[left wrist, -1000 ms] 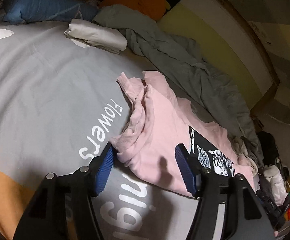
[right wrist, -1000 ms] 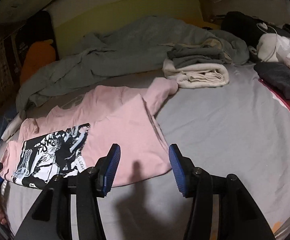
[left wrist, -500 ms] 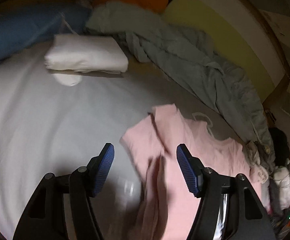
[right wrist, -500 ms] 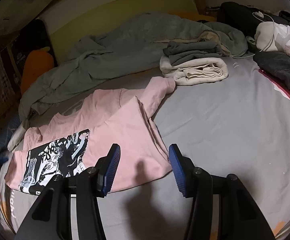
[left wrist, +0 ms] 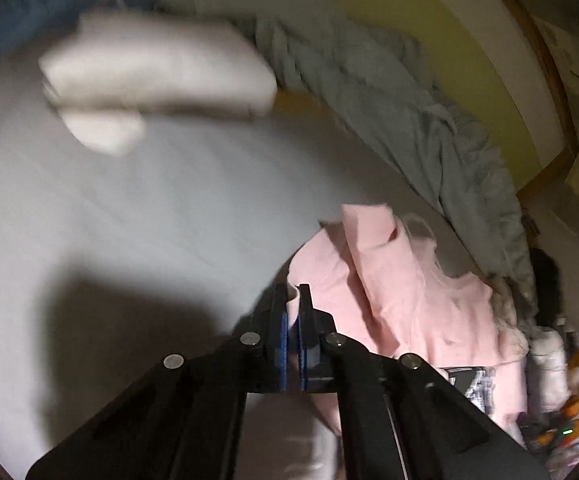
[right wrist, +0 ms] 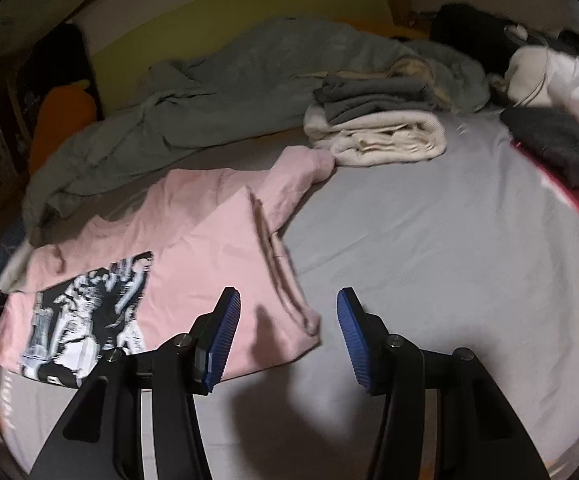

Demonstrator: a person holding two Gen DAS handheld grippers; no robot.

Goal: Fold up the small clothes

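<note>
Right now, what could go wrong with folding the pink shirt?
1. The left gripper pinches only a small bit of the pink shirt, so the cloth might slip out when lifted.
2. The right gripper is open and holds nothing, so the lower corner lies loose; pulling from one side could drag or bunch the shirt.
3. The shirt's far sleeve lies right beside the folded cream cloth, so a tug might possibly disturb that stack.

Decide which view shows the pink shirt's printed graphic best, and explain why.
The right wrist view: the graphic shows almost whole on the flat pink shirt. The left wrist view catches only a blurred corner beside the left gripper.
</note>
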